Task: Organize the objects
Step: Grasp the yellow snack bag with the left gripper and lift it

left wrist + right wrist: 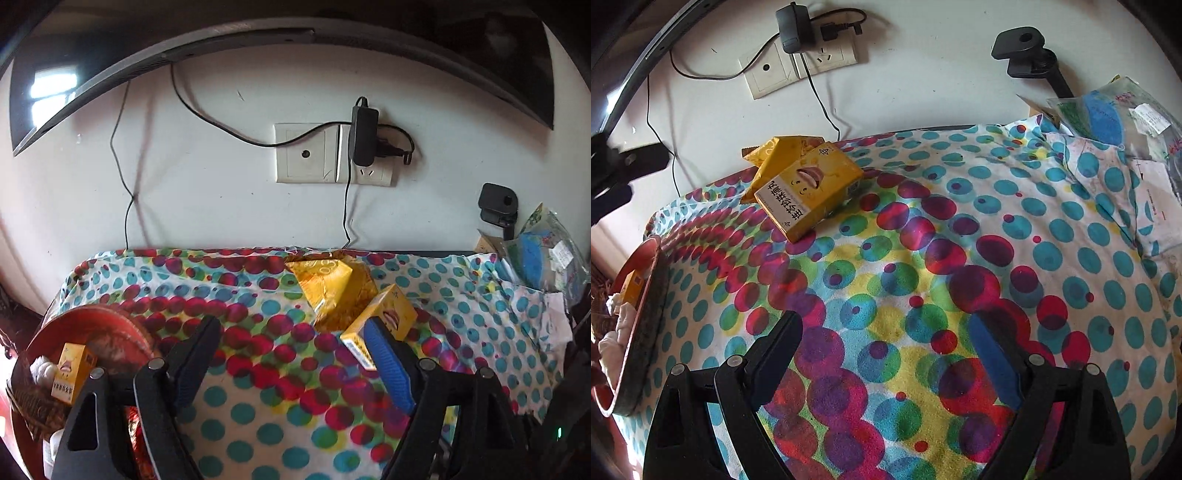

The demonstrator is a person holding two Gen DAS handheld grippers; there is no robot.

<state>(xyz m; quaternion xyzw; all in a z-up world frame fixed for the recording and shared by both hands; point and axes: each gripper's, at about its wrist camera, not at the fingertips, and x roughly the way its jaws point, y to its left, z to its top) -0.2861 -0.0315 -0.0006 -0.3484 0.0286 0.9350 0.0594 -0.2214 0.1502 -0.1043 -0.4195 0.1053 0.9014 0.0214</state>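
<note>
A yellow box (384, 321) with a smiling mouth print lies on the dotted cloth, leaning on a gold packet (328, 288). Both show in the right wrist view, the box (809, 192) in front of the packet (775, 151). My left gripper (291, 332) is open and empty, its right finger tip just before the box. A red basket (92, 325) at the left holds a second yellow box (72, 373) and other items. My right gripper (886, 325) is open and empty over the cloth, well short of the box. The basket's rim (639, 321) is at its far left.
The table is covered by a polka-dot cloth (960, 221) and stands against a white wall with a socket and charger (364, 136). A clear bag with blue contents (1108, 114) and a black clamp (1027, 51) are at the back right. A monitor (110, 62) hangs above.
</note>
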